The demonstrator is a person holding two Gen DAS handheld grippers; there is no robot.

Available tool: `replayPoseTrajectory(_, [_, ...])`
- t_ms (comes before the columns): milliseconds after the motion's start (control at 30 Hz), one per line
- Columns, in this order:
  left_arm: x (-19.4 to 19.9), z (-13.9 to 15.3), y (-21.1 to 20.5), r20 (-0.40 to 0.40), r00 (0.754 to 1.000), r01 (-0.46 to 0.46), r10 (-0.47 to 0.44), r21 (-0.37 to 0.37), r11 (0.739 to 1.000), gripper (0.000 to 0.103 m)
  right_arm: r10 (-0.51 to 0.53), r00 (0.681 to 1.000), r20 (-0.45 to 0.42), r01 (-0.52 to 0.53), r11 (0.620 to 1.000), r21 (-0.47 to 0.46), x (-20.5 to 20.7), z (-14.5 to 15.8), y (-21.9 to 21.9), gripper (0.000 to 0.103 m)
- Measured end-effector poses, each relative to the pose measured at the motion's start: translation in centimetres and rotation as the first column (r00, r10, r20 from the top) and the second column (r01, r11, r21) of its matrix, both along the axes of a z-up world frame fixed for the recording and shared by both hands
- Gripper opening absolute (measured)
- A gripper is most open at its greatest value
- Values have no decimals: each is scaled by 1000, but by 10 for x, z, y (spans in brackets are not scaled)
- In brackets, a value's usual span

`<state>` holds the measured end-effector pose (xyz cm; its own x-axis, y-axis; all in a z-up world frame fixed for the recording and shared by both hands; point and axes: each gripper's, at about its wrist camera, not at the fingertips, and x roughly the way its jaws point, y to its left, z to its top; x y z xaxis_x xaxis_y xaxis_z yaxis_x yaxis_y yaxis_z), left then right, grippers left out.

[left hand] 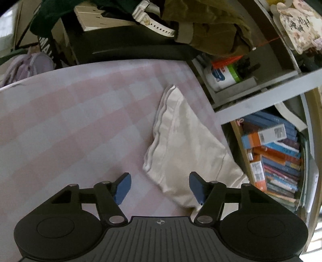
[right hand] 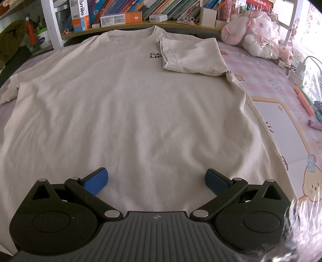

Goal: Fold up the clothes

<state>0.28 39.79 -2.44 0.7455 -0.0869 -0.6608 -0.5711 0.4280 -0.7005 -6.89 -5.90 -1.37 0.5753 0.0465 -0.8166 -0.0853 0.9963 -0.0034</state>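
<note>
**Cream T-shirt flat on bed, one sleeve folded; both tools unloaded**

Surroundings. The T-shirt [right hand: 128, 104] lies front up on a pink checked sheet [left hand: 70, 121], collar toward a low shelf of books [right hand: 161, 10]. The sleeve on the right of the right wrist view [right hand: 189, 56] is folded in over the chest and covers part of the print. The other sleeve [left hand: 181, 141] lies spread on the sheet near the bed's edge, just beside a white shelf unit [left hand: 251, 100]. Pink plush toys [right hand: 255, 34] sit at the head of the bed, clear of the shirt. Markers [right hand: 306, 102] lie on the cartoon-printed cover to the right, well apart from the cloth. An olive garment [left hand: 211, 30] is heaped on dark furniture beyond the bed. Nothing lies on the shirt body.

Writing. Chest print reads "CA" over "LI"; the rest is hidden by the sleeve. A box [right hand: 80, 16] on the shelf reads "smile". A floral card [left hand: 297, 26] bears characters I cannot read.

Tools. The left gripper [left hand: 160, 186] has its jaws apart, with the sleeve's corner between the pads; no pad is seen pressing it. The right gripper [right hand: 157, 181] hangs over the lower shirt with its jaws wide apart, holding nothing.
</note>
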Motion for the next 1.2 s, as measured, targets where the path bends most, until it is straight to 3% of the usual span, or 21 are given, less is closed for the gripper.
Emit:
replayPoseTrajectory(200, [29, 0, 8, 15, 1000, 21, -21, 35, 999, 61, 7, 1000, 2, -7, 1000, 1, 0, 1, -1, 103])
replayPoseTrajectory(267, [35, -1, 10, 11, 1000, 17, -17, 57, 998, 43, 8, 1000, 2, -8, 1000, 2, -1, 1, -1, 103])
replayPoseTrajectory(300, [37, -2, 10, -4, 1000, 7, -6, 63, 998, 26, 9, 1000, 3, -9, 1000, 2, -1, 1, -1, 103])
replayPoseTrajectory(333, [38, -3, 11, -20, 1000, -1, 2, 66, 998, 18, 9, 1000, 3, -9, 1000, 3, -1, 1, -1, 103])
replayPoseTrajectory(400, [44, 0, 10, -39, 999, 24, -21, 85, 996, 16, 9, 1000, 4, -9, 1000, 3, -1, 0, -2, 103])
replayPoseTrajectory(500, [44, 17, 2, 19, 998, 54, -58, 181, 982, 15, 11, 1000, 4, -11, 1000, 3, -1, 0, -1, 103])
replayPoseTrajectory(567, [42, 16, 6, 39, 999, 32, -38, 148, 988, 15, 13, 1000, 4, -13, 1000, 3, -1, 0, -1, 103])
replayPoseTrajectory(767, [46, -5, 18, -9, 1000, 22, -22, 75, 997, 19, 21, 1000, 1, -21, 1000, 2, 1, 1, -1, 103])
replayPoseTrajectory(1033, [51, -6, 15, 13, 999, 36, -37, 93, 995, 28, 24, 1000, 4, -24, 1000, 2, 1, 1, -1, 103])
replayPoseTrajectory(1200, [53, -1, 6, -3, 998, 69, -70, 174, 982, 25, 24, 1000, 11, -24, 1000, 3, 0, 0, -1, 103])
